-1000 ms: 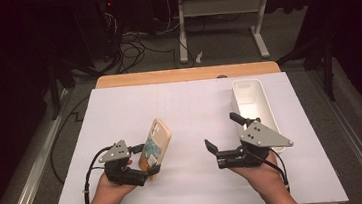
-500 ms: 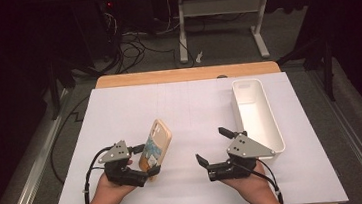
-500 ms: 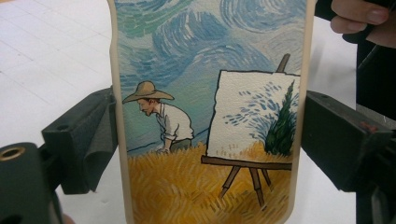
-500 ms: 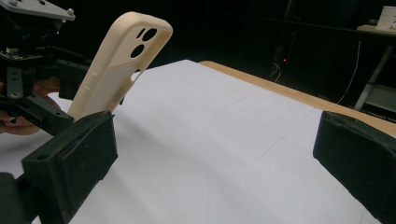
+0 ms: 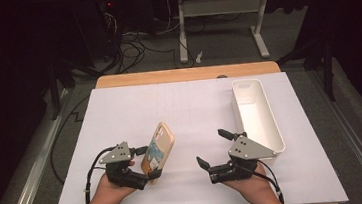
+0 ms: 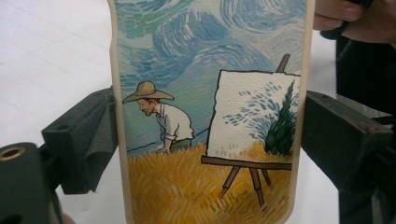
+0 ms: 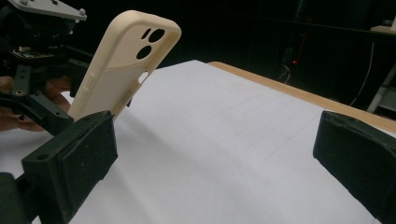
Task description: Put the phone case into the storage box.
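Observation:
A cream phone case (image 5: 158, 149) printed with a painter in a wheat field (image 6: 210, 116) stands tilted above the white sheet at the near left. My left gripper (image 5: 147, 161) is shut on its two long edges. In the right gripper view the case's plain side with camera holes (image 7: 123, 60) rises at the left. My right gripper (image 5: 212, 148) stands open near the front middle, pointing left toward the case, with nothing between its fingers (image 7: 74, 154).
A long white tray (image 5: 258, 117) lies at the right of the white sheet (image 5: 190, 111), just beyond my right hand. The wooden table edge (image 5: 186, 74) runs along the back. Cables and desk legs stand on the dark floor behind.
My right gripper has moved away from the white tray, down and left toward the front middle, and turned to face the case. The left gripper and the case have stayed put.

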